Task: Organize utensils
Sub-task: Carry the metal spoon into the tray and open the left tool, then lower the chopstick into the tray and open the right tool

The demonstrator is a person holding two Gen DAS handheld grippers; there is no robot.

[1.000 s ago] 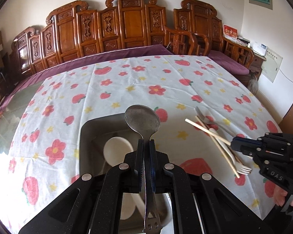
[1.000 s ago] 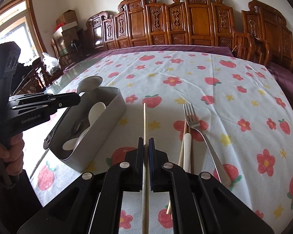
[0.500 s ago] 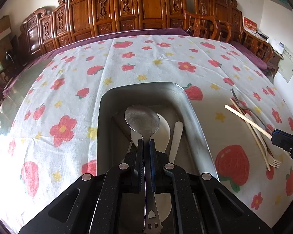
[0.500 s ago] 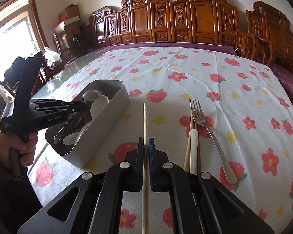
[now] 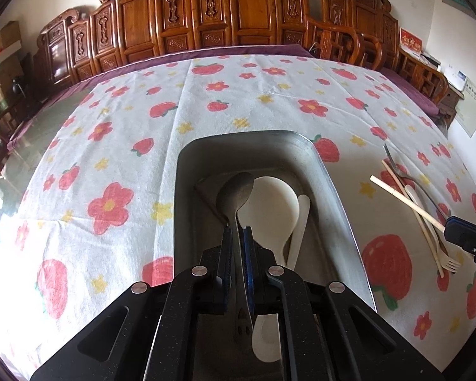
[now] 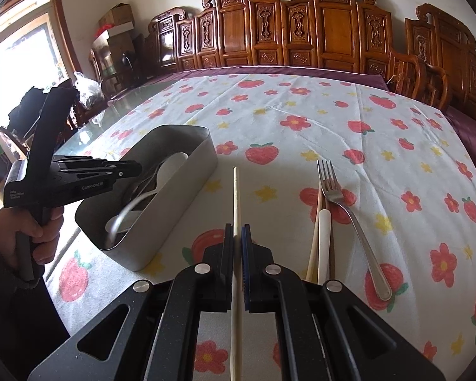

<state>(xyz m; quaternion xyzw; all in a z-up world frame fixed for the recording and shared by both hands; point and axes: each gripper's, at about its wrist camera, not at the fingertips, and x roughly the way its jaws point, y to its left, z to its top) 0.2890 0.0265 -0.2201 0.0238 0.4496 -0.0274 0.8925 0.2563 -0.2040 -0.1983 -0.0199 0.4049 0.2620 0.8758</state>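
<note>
We see our left gripper (image 5: pixel 237 233) clamped on the handle of a metal spoon (image 5: pixel 236 192), whose bowl reaches out just ahead of the fingertips and hangs inside the grey metal tray (image 5: pixel 330 171) that lies directly below and in front of it. Beneath and just right of that spoon, a white spoon (image 5: pixel 274 198) and a slim white handle (image 5: pixel 301 219) lie on the tray floor, and another white spoon bowl (image 5: pixel 265 338) shows under the gripper body. Our right gripper (image 6: pixel 237 233) is clenched on a pale chopstick (image 6: pixel 235 197), which runs straight forward past the fingertips over the flower-and-strawberry tablecloth (image 6: pixel 301 146). To the right of this gripper, on the cloth, lie a white-handled utensil (image 6: pixel 323 241) between two more chopsticks (image 6: pixel 314 231), and just beyond them a metal fork (image 6: pixel 349 209) with its tines pointing away from us. The tray sits to the left of the right gripper, well apart from the fork group, and the left gripper, gripped by a hand (image 6: pixel 38 231), hovers over its near end. Carved wooden chairs (image 6: pixel 301 28) line the far side of the table.
</note>
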